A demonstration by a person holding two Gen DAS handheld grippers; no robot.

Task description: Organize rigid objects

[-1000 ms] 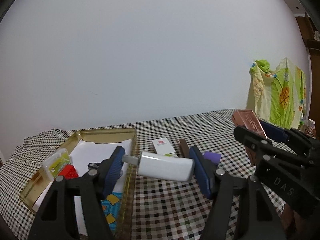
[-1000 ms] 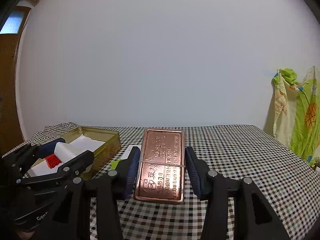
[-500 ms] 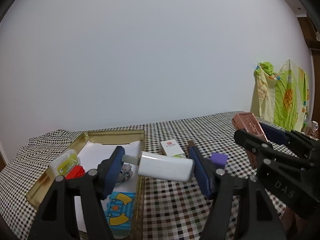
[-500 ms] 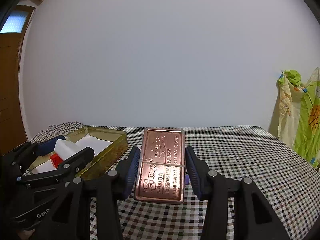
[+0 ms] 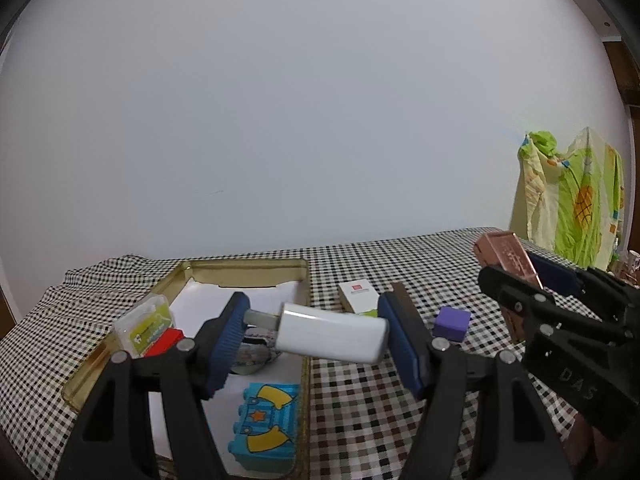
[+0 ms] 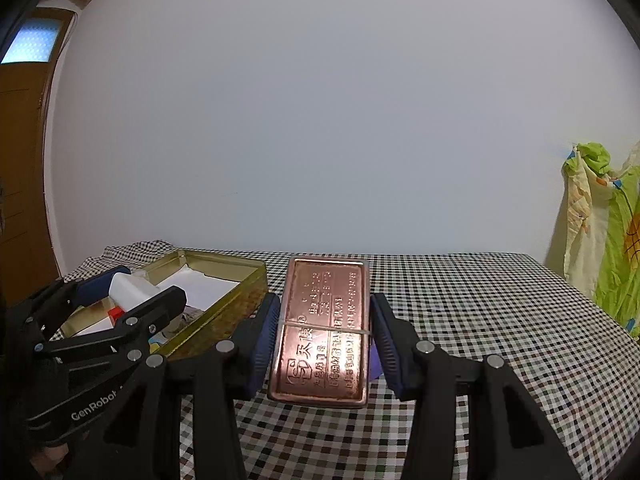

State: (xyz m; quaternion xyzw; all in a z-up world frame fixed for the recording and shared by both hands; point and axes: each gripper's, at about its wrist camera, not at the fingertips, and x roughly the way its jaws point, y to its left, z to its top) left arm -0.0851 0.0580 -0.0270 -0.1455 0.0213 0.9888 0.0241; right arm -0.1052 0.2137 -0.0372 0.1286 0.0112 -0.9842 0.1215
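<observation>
My left gripper (image 5: 314, 330) is shut on a white charger plug (image 5: 332, 332) and holds it in the air over the right rim of the gold tin tray (image 5: 240, 268). My right gripper (image 6: 326, 334) is shut on a flat copper tin (image 6: 324, 328) with a rubber band around it, held above the checkered cloth. The copper tin also shows at the right of the left wrist view (image 5: 506, 250). The tray also shows in the right wrist view (image 6: 224, 264), to the left of the copper tin.
The tray holds a yellow-green case (image 5: 146, 326), a red block (image 5: 166, 340), a blue toy block (image 5: 266, 424) and white paper. On the cloth lie a white and red box (image 5: 358, 298) and a purple cube (image 5: 452, 322). A green and yellow cloth (image 5: 572, 200) hangs at the right.
Both grippers have moved forward toward the tray and tilted down a little; the tray and its contents look nearer. Both grips are unchanged.
</observation>
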